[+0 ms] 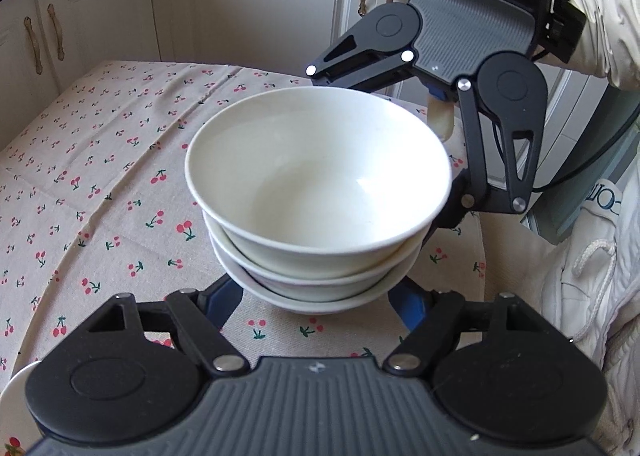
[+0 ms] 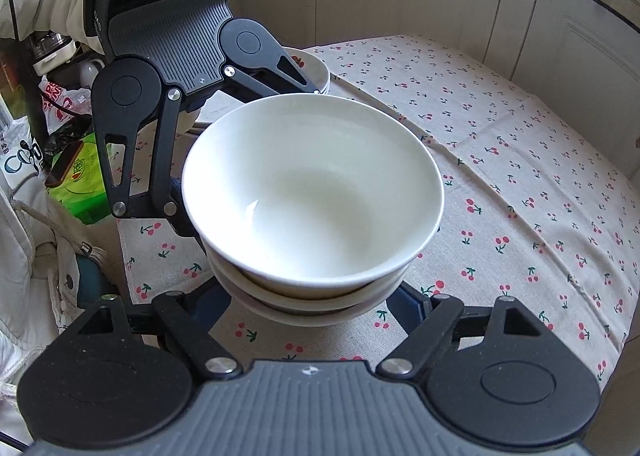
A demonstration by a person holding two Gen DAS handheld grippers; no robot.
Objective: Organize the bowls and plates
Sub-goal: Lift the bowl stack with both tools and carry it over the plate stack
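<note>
**Bowls stacked three high, both claws hugging the pile**

Left wrist view first: there's a stack of white bowls, three nested as far as I can count, sitting on the cherry-print tablecloth that covers the surface. The left claw has its blue-padded fingers either side of the bottom bowl, right up against it. Looks like a grip on the lowest bowl, though I can't quite see the pads pressing, so I can't tell for sure. Across the stack the right claw comes in from the far side, one finger tucked beside the bowls and the other hidden behind them. A white-sleeved arm holds it. At the bottom-left corner a white rim pokes out, maybe a plate, too little of it to say.

Right wrist view: same stack, same story. The right claw straddles the bottom bowl with its fingers close on both sides; again contact is hard to confirm. The left claw sits opposite. Behind it there's another pile of white dishes further back on the cloth, mostly blocked.

Progress-wise, I'd say the bowl nesting is done. What's left is probably carrying this stack to wherever it belongs, likely near that other pile.
</note>
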